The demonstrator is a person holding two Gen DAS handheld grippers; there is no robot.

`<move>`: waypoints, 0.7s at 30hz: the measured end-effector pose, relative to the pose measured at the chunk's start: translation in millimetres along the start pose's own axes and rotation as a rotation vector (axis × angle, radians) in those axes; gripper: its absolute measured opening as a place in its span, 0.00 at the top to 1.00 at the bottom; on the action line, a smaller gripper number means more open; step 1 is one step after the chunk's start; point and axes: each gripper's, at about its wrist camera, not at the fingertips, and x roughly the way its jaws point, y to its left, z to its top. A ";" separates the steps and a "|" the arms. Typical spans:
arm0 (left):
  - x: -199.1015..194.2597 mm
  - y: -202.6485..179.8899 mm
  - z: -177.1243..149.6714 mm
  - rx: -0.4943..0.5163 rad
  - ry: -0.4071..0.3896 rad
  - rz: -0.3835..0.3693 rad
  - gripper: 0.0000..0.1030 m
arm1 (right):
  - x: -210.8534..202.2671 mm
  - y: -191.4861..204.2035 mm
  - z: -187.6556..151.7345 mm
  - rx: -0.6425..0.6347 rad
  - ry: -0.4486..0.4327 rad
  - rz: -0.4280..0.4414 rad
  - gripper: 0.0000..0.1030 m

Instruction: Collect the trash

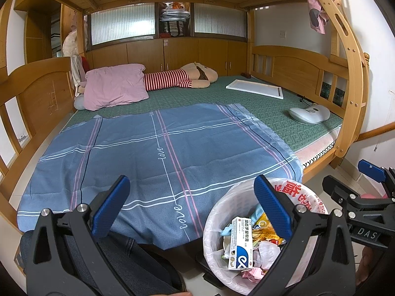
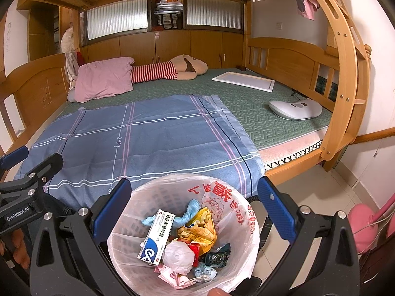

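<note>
My right gripper [image 2: 190,209] hangs over the lined trash bin [image 2: 237,254], jaws spread, empty. In the bin lie a medicine box [image 2: 155,239] and wrappers. My left gripper [image 1: 191,209] is also spread. Beyond: blue sheet [image 2: 148,143], bed [image 2: 259,120], pink pillow [image 2: 103,79].

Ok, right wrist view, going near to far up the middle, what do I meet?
Bin → blue sheet → green mat → striped plush → cabinets.
</note>
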 end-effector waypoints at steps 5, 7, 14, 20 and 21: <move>-0.2 0.0 -0.2 -0.001 0.001 0.001 0.03 | 0.1 -0.2 0.2 0.002 -0.001 -0.002 0.03; -0.3 0.3 -0.1 0.000 0.001 0.000 0.03 | 0.3 -0.7 0.4 0.002 -0.001 -0.001 0.03; 0.3 0.2 -0.5 0.000 0.003 0.000 0.03 | 0.5 -1.6 0.0 0.006 -0.002 -0.003 0.03; 0.2 1.0 -0.2 0.000 0.002 -0.001 0.03 | 0.7 -2.3 0.3 0.005 -0.001 -0.001 0.03; 0.4 1.3 -0.1 0.000 0.002 -0.001 0.03 | 0.4 -2.0 0.5 0.006 -0.001 -0.002 0.03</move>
